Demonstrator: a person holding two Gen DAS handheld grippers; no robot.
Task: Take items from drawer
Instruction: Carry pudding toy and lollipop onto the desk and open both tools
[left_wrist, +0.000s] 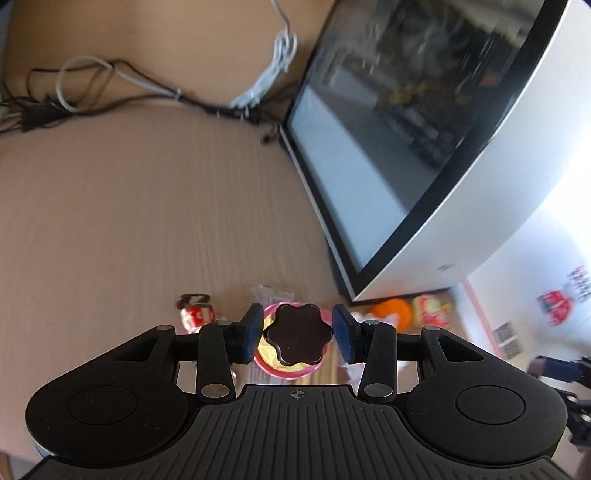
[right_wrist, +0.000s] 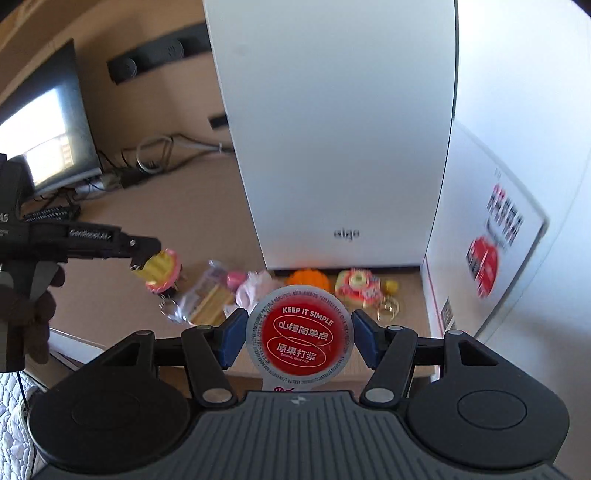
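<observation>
Cupcake toy (left_wrist: 291, 341) is off the desk, pinched by its ribbed sides in the left gripper (left_wrist: 297, 334), looks light and rigid; right gripper (right_wrist: 298, 341) squeezes a foil-lidded cup (right_wrist: 300, 338) by its walls, probably crushable, so grip below the rim.

Matt wood-grain beige tabletop (left_wrist: 147, 206), glossy black monitor screen (left_wrist: 399, 110), smooth white plastic computer case (right_wrist: 332, 129), shiny red foil-lidded cup (right_wrist: 301, 338)
</observation>
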